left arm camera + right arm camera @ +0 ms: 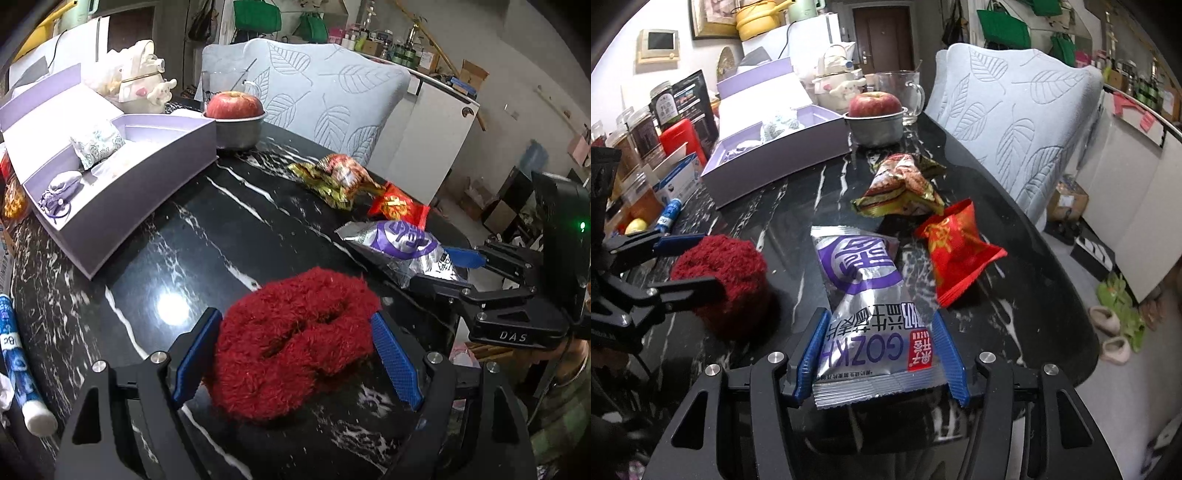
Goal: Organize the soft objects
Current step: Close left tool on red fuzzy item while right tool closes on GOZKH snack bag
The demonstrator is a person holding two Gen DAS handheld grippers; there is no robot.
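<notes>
A red fluffy bundle lies on the black marble table. My left gripper is shut on it, with a blue pad pressed into each side. The right wrist view shows the same bundle at the left, between the left gripper's fingers. My right gripper is shut on the near end of a silver and purple snack bag, and the bag's edges are pinched between the pads. From the left wrist that bag and the right gripper sit at the right.
A red packet and green-gold snack packets lie beyond the bag. An open lilac box at the left holds a patterned sachet and a lilac pouch. Behind are an apple in a metal bowl and a leaf-patterned chair back.
</notes>
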